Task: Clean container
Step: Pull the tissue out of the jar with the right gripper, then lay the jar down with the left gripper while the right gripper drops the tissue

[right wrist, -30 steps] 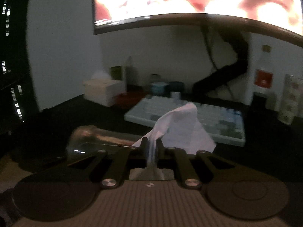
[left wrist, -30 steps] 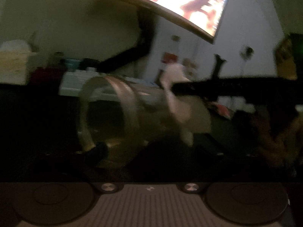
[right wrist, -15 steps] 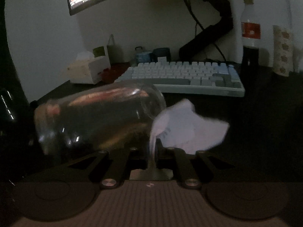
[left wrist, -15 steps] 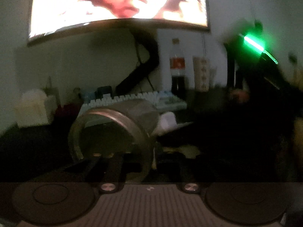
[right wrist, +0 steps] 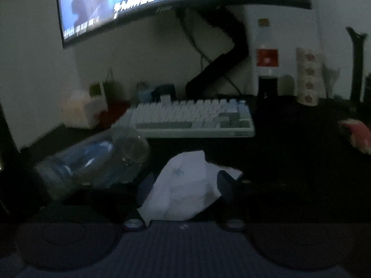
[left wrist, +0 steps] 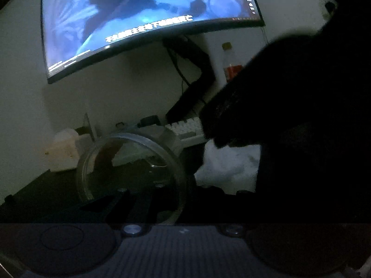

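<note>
On the dark bench (right wrist: pixel 289 162), right hand-held gripper (right wrist: pixel 185 185) jaws opening around tissue (right wrist: pixel 183 190), left hand-held gripper (left wrist: pixel 139 199) pinching the tipped jar (left wrist: pixel 129 176) rim; tissue may drop, jar may slip and roll.

A curved monitor (right wrist: pixel 180 2) hangs above the dark worktop (right wrist: pixel 289 153) on a black arm (right wrist: pixel 222 64), and its screen shows a blue picture. Below it lies a pale keyboard (right wrist: pixel 192 118). To the right stand a cola bottle (right wrist: pixel 266 62) with a red label and a patterned paper cup (right wrist: pixel 309 76). At the far left sits a white tissue box (right wrist: pixel 81 111).
</note>
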Available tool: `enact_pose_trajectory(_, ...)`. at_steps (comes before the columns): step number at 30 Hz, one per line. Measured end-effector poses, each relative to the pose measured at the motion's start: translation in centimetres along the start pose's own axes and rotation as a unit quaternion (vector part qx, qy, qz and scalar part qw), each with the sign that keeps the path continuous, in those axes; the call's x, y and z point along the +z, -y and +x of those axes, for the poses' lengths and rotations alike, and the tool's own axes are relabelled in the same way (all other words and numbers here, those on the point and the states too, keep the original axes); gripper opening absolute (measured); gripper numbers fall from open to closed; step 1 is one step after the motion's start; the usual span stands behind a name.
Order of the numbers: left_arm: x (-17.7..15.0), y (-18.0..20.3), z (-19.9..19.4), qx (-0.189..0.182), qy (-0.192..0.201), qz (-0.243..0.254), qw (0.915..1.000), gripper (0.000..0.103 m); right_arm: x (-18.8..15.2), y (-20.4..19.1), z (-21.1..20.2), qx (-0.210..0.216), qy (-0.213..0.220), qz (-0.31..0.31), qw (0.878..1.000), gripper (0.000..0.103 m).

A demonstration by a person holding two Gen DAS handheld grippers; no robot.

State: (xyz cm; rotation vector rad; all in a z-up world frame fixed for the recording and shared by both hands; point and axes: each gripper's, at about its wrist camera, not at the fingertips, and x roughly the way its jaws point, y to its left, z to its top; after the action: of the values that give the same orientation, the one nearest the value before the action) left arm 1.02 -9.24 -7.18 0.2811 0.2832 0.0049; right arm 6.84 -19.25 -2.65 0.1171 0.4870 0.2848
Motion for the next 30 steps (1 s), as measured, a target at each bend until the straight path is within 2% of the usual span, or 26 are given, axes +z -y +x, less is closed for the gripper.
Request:
enact_pose_trajectory(2,0.0,0.8,0.3,0.016,0.003,0.018,0.9997,0.006,-0.3,1.0,-0.7,0.001,-0.001,0.014,1.000,0.065)
enact_pose_trajectory(6,-0.4,1.4,0.1,0.020,0.001,0.035,0.9992,0.008,-0.5,1.8,-0.2,-0.013,-0.016,0.012,1.000,0.067)
enact_pose_trajectory(8,-0.6,1.4,-0.2,0.014,0.005,0.043,0.9990,0.013,-0.8,2.1,-0.1,-0.021,-0.016,0.012,1.000,0.079)
enact_pose_trajectory(10,-0.8,1.5,-0.6,0.006,0.011,0.053,0.9985,0.019,-1.1,2.3,-0.2,-0.026,-0.011,0.015,1.000,0.084)
enact_pose_trajectory(13,-0.9,1.4,-1.1,-0.012,0.004,0.056,0.9984,0.030,-1.5,2.7,-0.4,-0.025,-0.006,0.029,0.999,0.086)
enact_pose_trajectory(15,-0.9,1.0,-1.3,-0.027,-0.005,0.050,0.9984,0.046,-1.7,2.8,-0.6,-0.027,-0.005,0.037,0.999,0.087)
enact_pose_trajectory(16,-0.8,0.6,-1.5,-0.036,-0.009,0.044,0.9984,0.050,-1.8,2.8,-0.6,-0.028,-0.004,0.039,0.999,0.088)
enact_pose_trajectory(18,-0.5,-0.2,-1.9,-0.057,-0.016,0.031,0.9978,0.067,-1.8,2.8,-0.9,-0.033,-0.001,0.043,0.999,0.090)
enact_pose_trajectory(20,-0.2,-1.2,-2.3,-0.082,-0.022,0.017,0.9962,0.072,-1.9,2.8,-1.2,-0.037,0.004,0.045,0.998,0.093)
enact_pose_trajectory(22,0.2,-2.0,-2.7,-0.087,-0.030,0.000,0.9957,0.081,-1.9,2.9,-1.6,-0.039,0.009,0.046,0.998,0.095)
enact_pose_trajectory(24,0.5,-2.7,-3.3,-0.092,-0.036,-0.015,0.9950,0.098,-1.9,2.8,-2.0,-0.036,0.013,0.048,0.998,0.097)
enact_pose_trajectory(25,0.7,-3.1,-3.8,-0.091,-0.034,-0.024,0.9950,0.103,-1.9,2.7,-2.2,-0.033,0.015,0.047,0.998,0.099)
enact_pose_trajectory(30,2.1,-5.0,-6.3,-0.093,-0.016,-0.044,0.9946,0.103,-1.8,2.1,-3.3,-0.018,0.017,0.040,0.999,0.103)
